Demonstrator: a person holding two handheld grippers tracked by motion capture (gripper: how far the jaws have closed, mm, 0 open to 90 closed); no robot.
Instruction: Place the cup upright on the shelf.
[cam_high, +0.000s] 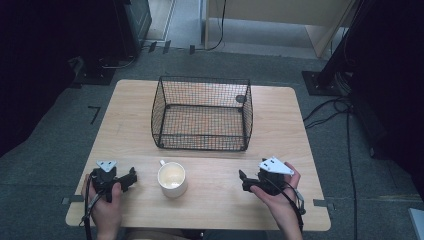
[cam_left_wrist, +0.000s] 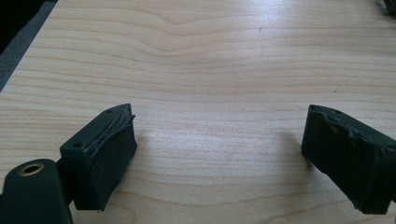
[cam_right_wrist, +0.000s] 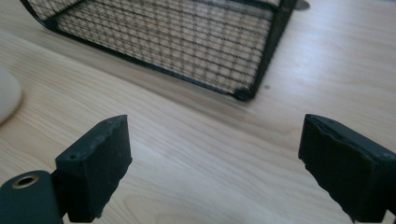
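I held my left tool (cam_high: 131, 178) low over the desk (cam_high: 280, 125) at the near left, with its jaws wide apart and nothing between them. My right tool (cam_high: 243, 179) was at the near right, its jaws also apart and empty. The white mug (cam_high: 172, 179) stood on the desk between both tools, just near of the wire basket (cam_high: 202, 114).

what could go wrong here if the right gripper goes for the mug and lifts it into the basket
1. The white ceramic mug is round and smooth, with its handle turned away toward the black wire mesh basket; the right gripper, jaws apart and holding nothing, might slip on it or tip it.
2. The basket wall stands tall just behind the mug, so a low lift could knock the rim.
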